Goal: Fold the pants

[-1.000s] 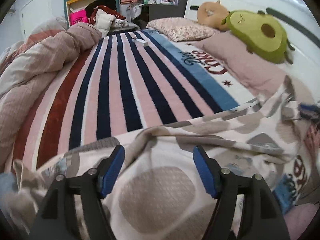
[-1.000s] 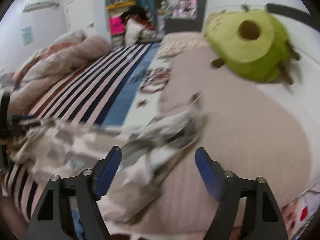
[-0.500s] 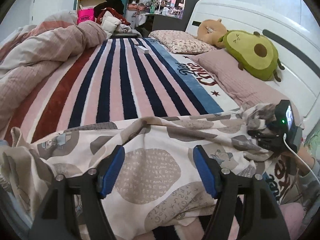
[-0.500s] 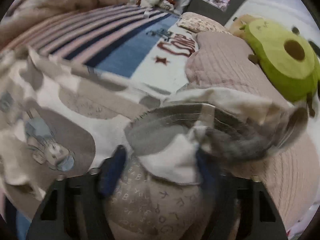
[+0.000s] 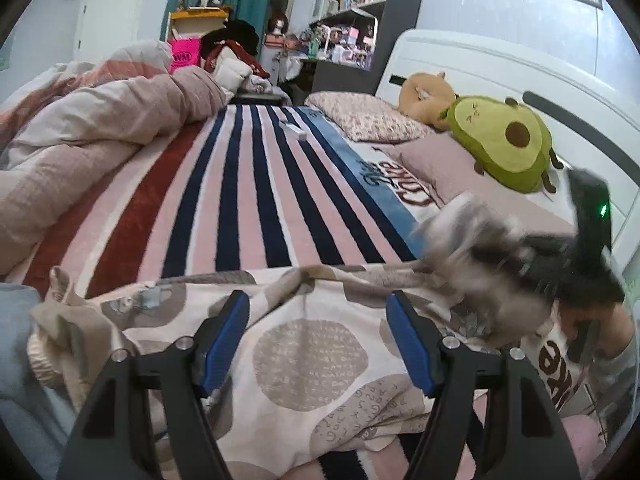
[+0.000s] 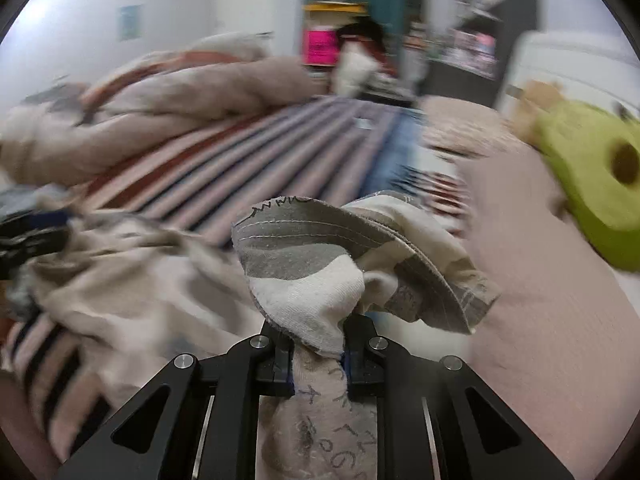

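The pants (image 5: 312,356) are cream with grey-brown dots and print, spread across the near end of the striped bed. My left gripper (image 5: 318,340) is open and empty, hovering just above the middle of the pants. My right gripper (image 6: 318,354) is shut on the pants' hem end (image 6: 304,264), bunched up and lifted off the bed. In the left wrist view the right gripper (image 5: 532,264) shows blurred at the right, with fabric hanging from it.
A striped blanket (image 5: 240,184) covers the bed. A pink duvet (image 5: 80,136) is heaped at the left. A pink pillow (image 5: 452,168), an avocado plush (image 5: 500,140) and the white headboard (image 5: 520,76) lie at the right.
My right gripper has shut on the pants' end and lifted it up and leftward. My left gripper stays open and has risen slightly above the fabric.
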Available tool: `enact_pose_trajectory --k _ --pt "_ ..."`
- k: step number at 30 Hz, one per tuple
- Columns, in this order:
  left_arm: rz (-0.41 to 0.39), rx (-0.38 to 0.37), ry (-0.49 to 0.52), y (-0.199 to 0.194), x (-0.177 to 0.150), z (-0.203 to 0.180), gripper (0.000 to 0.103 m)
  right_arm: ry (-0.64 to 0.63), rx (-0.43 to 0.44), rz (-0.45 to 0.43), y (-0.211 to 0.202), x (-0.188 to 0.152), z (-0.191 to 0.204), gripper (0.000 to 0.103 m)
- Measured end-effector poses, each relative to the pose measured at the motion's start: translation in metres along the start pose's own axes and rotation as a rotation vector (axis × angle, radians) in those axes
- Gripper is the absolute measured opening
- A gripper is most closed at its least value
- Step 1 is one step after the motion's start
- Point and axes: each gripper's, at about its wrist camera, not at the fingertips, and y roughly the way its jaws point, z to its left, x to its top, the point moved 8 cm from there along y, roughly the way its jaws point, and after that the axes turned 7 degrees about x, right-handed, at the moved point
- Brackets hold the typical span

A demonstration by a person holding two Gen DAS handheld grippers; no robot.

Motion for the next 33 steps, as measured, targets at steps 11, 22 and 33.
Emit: enact_pose_trajectory --k 11,22,33 --pt "0.075 -0.125 -0.052 0.021 -0.011 -0.007 0.075 0.036 0.436 0.195 0.05 -0.032 0.101 0.046" --pt "0.244 -0.141 -0.074 0.083 -0.045 -0.044 0.082 0.167 0.066 0.159 0.005 -0.086 -0.019 0.062" --pt "0.306 -0.146 -0.05 0.091 -0.068 -0.046 0.017 0.339 0.418 0.183 0.062 -0.098 0.002 0.029"
